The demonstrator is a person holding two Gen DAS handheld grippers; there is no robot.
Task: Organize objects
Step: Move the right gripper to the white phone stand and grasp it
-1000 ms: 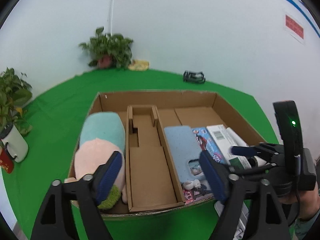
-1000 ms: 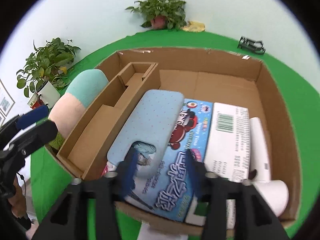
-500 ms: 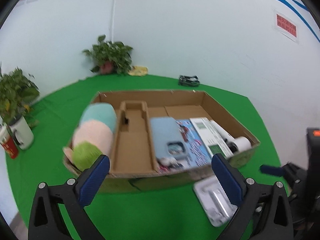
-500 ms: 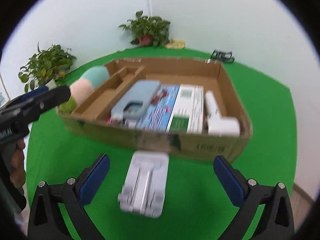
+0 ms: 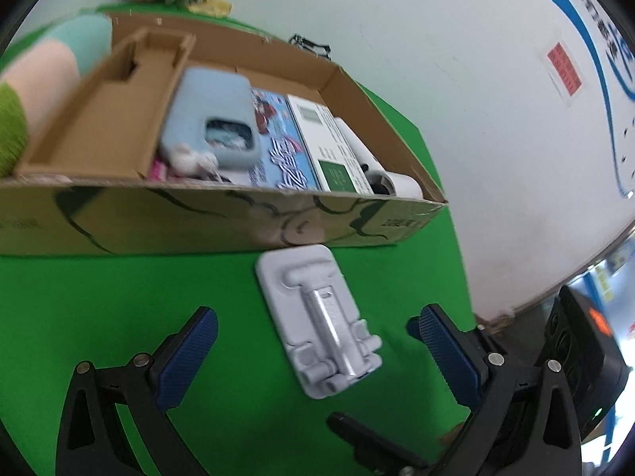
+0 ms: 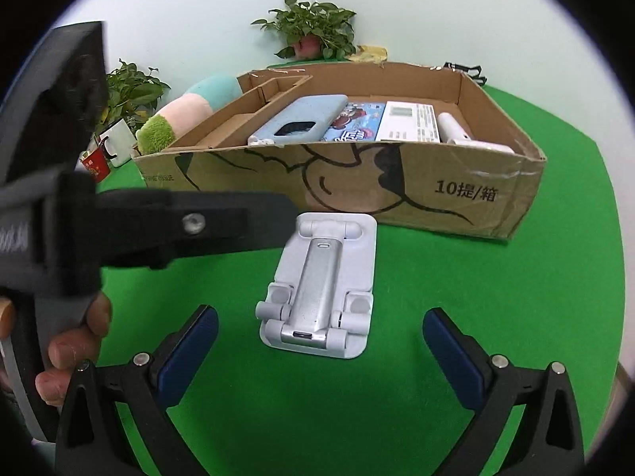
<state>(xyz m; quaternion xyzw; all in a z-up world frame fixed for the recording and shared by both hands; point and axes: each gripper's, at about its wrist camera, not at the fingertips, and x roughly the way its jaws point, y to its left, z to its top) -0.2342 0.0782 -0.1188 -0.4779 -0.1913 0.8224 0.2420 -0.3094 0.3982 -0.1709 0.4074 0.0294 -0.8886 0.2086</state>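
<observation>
A white and silver folding phone stand (image 5: pixel 317 317) (image 6: pixel 323 285) lies flat on the green cloth, just in front of the cardboard box (image 5: pixel 238 218) (image 6: pixel 397 186). My left gripper (image 5: pixel 315 329) is open and hangs low over the stand, its blue pads wide on either side without touching it. My right gripper (image 6: pixel 320 317) is open too, straddling the stand's near end from the other side. One of my left gripper's fingers (image 6: pixel 222 218) crosses the right wrist view above the stand. The box holds a plush toy (image 6: pixel 186 107), a blue phone case (image 6: pixel 301 115) and flat boxes.
A cardboard insert (image 5: pixel 107 119) divides the box. Potted plants (image 6: pixel 313 31) (image 6: pixel 127 87) and two mugs (image 6: pixel 111 150) stand at the cloth's back and left. A white wall (image 5: pixel 496 139) runs close on the right. A hand (image 6: pixel 71 349) grips the left gripper's handle.
Both grippers pulled back from over the box and sank toward the cloth, their jaws spreading wide. The phone stand now lies between both pairs of fingers. The left view has tilted.
</observation>
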